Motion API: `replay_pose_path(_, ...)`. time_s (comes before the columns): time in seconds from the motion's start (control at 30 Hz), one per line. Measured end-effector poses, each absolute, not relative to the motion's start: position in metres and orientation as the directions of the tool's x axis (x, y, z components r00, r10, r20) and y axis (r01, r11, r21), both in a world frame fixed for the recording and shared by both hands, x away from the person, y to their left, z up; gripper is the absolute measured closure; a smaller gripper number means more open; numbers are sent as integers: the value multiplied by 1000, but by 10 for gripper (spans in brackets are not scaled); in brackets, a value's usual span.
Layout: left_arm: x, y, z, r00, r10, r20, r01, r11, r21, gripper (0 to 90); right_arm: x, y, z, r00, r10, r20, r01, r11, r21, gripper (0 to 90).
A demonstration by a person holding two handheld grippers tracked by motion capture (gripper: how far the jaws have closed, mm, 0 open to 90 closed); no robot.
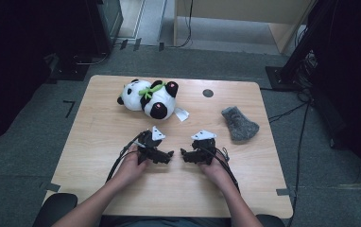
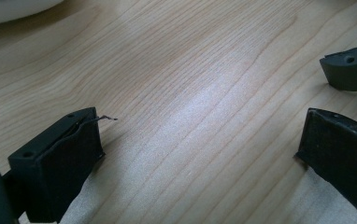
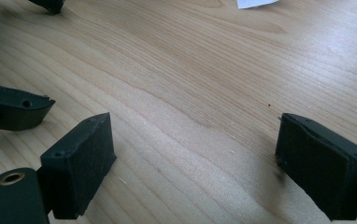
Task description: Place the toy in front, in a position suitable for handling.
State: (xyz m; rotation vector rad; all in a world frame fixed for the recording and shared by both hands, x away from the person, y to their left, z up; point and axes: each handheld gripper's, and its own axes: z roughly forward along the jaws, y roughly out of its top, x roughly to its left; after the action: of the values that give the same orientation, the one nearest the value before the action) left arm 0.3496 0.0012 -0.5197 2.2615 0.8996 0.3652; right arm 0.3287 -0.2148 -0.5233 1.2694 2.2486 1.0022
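Observation:
Two hands rest on a light wooden table (image 1: 98,142), each holding a black gripper, and the tips point at each other near the table's middle. My left gripper (image 1: 169,155) is open; in the left gripper view (image 2: 200,149) only bare wood lies between its jaws. My right gripper (image 1: 184,154) also stands open over bare wood (image 3: 195,154), a short gap away from the left one. A black and white panda plush (image 1: 150,98) with a green scarf lies on its side at the table's far middle, well beyond both grippers.
A grey fuzzy cloth item (image 1: 239,124) lies at the right of the table. The panda's white tag (image 1: 182,114) sticks out toward the grippers. A small dark disc (image 1: 208,93) sits near the far edge. Cables and dark stands surround the table.

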Motion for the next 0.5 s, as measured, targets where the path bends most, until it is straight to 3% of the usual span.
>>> replay_pose_path(0.5, 350, 2, -520, 728, 685, 12, 500, -543, 674, 0, 329, -214, -523, -520, 854, 23, 588, 339, 734, 105)
